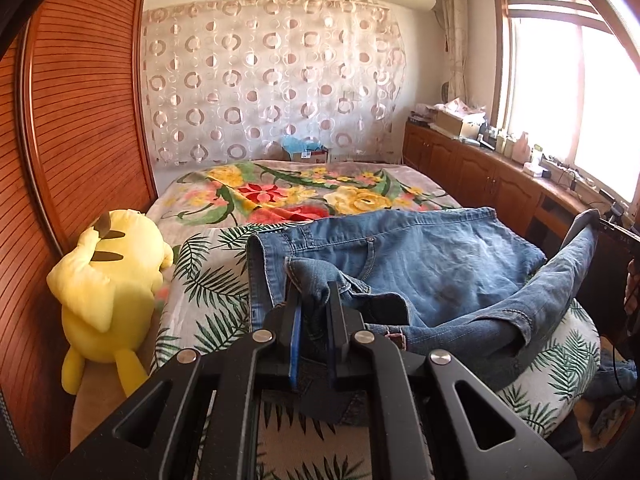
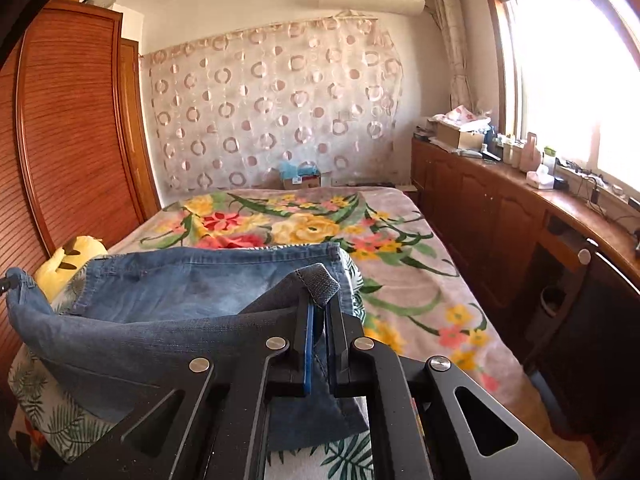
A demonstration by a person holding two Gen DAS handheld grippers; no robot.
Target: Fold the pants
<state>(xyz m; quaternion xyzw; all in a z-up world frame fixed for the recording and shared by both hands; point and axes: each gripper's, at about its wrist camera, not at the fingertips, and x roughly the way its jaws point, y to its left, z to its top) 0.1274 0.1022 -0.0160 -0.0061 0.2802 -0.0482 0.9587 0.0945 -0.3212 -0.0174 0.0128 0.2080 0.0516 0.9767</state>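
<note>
- Left gripper [image 1: 314, 292] pinching bunched denim; right gripper [image 2: 318, 304] clamped on a hem fold.
- Jeans [image 1: 420, 256] spread ahead of both tongs, on leaf-print cloth [image 1: 208, 280].
- Yellow plush [image 1: 108, 280] left of left tongs.

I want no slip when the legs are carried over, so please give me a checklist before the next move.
1. Left gripper shut on blue denim jeans: ok.
2. Right gripper shut on a jeans hem: ok.
3. Waist part lying flat on the leaf-print cover: ok.
4. Yellow plush toy apart from the jeans: ok.
5. Both legs aligned: cannot tell.
</note>
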